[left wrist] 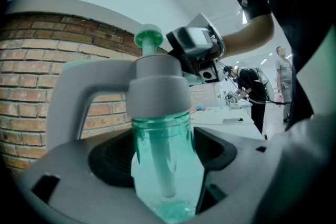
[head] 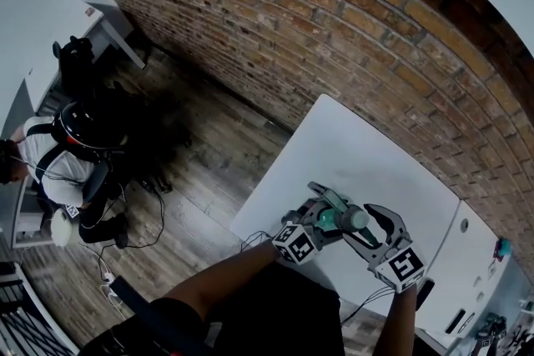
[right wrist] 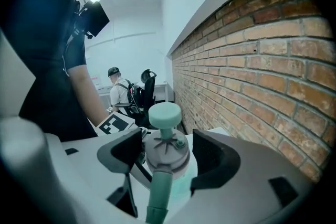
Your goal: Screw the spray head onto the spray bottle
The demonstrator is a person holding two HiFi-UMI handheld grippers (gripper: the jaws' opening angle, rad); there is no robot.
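The clear green spray bottle [head: 335, 219] is held in the air over the white table [head: 359, 150], between both grippers. My left gripper [head: 327, 211] is shut on the bottle's body [left wrist: 160, 136], with its black pads on either side. The grey spray head [left wrist: 157, 86] sits on the bottle's neck, with its green knob [left wrist: 148, 38] on top. My right gripper [head: 362, 227] comes from the other side and is shut on the spray head [right wrist: 165, 148]. Its pads flank the grey cap, the knob [right wrist: 164, 114] points away and a green stem [right wrist: 157, 191] points toward the camera.
A brick wall [head: 334, 21] runs along the table's far side. A second white surface [head: 471, 263] with small items lies to the right. On the wooden floor [head: 209, 154] at the left, a person [head: 58, 158] sits by a desk with cables nearby.
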